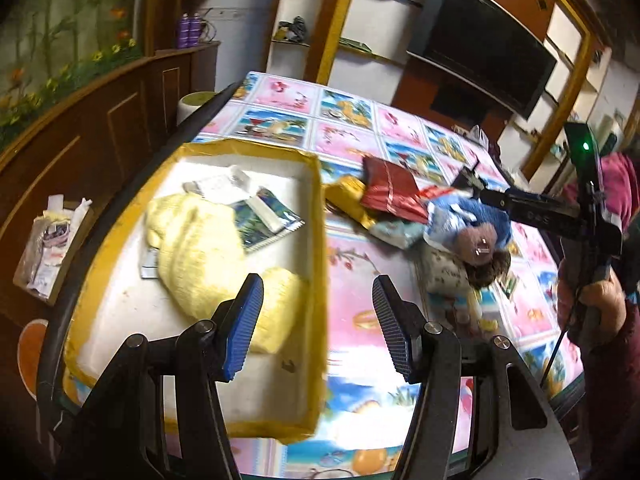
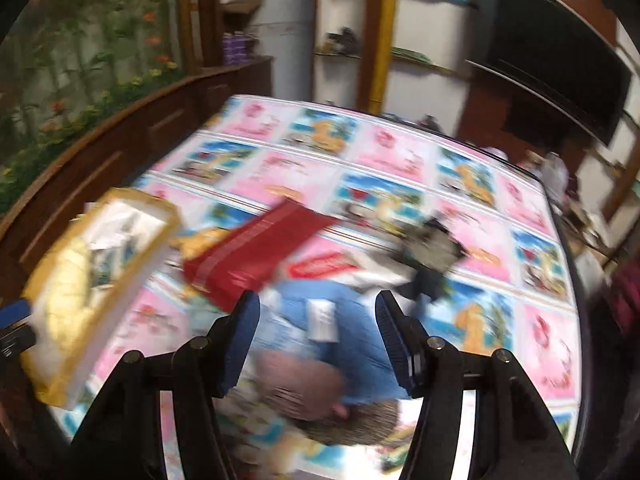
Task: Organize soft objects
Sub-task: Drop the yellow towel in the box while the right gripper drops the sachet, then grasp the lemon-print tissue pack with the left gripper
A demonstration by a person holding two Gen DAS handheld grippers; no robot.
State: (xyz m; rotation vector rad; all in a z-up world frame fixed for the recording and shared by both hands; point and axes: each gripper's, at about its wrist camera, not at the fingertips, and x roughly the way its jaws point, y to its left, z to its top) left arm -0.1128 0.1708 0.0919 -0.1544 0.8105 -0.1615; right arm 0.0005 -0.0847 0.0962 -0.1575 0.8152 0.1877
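Observation:
My left gripper (image 1: 318,324) is open and holds nothing. It hovers over the right rim of a yellow-edged white tray (image 1: 320,216). A pale yellow knitted cloth (image 1: 200,256) and some packets lie in the tray. To the right on the table is a heap with a red pouch (image 1: 390,192), a blue cloth item (image 1: 476,212) and a brownish knitted piece (image 1: 480,244). My right gripper (image 1: 470,178) reaches over that heap, held by a hand (image 1: 600,300). The right wrist view is blurred. There the right gripper (image 2: 318,336) stands open above the blue cloth item (image 2: 296,312), its pads clear of it, with the red pouch (image 2: 256,256) just beyond.
A patterned pink and blue cloth covers the table (image 1: 360,344). A cardboard box of papers (image 1: 52,248) sits low at the left beside a wooden cabinet (image 1: 100,120). A dark screen (image 1: 480,48) hangs at the back right. Small bottles (image 1: 476,312) stand near the heap.

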